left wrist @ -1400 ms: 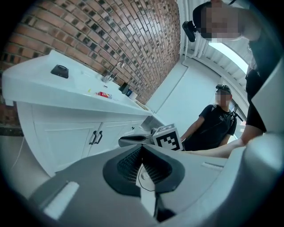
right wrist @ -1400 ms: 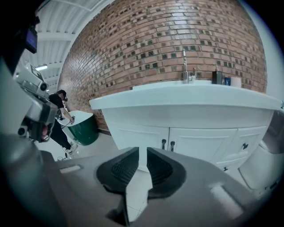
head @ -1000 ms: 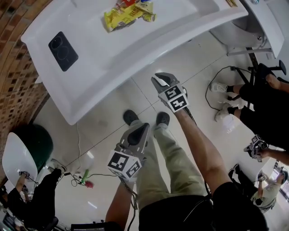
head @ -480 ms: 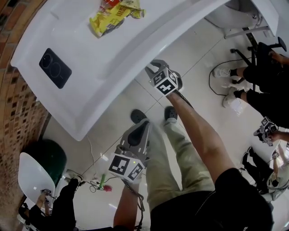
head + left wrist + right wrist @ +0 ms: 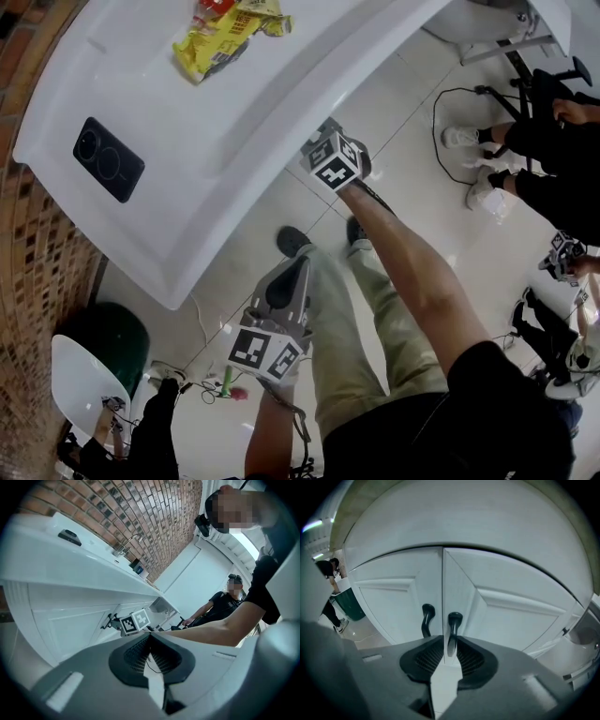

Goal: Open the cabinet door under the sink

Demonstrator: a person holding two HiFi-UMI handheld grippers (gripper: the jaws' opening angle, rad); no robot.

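Left gripper [image 5: 285, 281]: low in the centre of the head view, over the tiled floor and well apart from the cabinet. Its jaws are pressed together with nothing between them.
Right gripper [image 5: 330, 150]: centre of the head view, tucked under the edge of the white counter [image 5: 187, 122].
Right gripper jaws: drawn narrow onto the right-hand handle [image 5: 452, 629]. Its lower length runs between the two pads, which appear to touch it on both sides.
Cabinet door [image 5: 506, 606]: white and panelled, filling the right half of the right gripper view under the counter. It lies flush with the neighbouring door [image 5: 389, 597], with only a thin seam between them.
Left-hand handle [image 5: 426, 618]: dark, just beside the gripped one and clear of the jaws.
Counter top: a dark phone [image 5: 108, 159] lies at the left of the head view and a yellow packet [image 5: 225, 33] at the top edge.
Surroundings: a brick wall [image 5: 154, 522] stands behind the counter, with a faucet [image 5: 131, 538] on it. A seated person [image 5: 225, 603] is at the right of the left gripper view.
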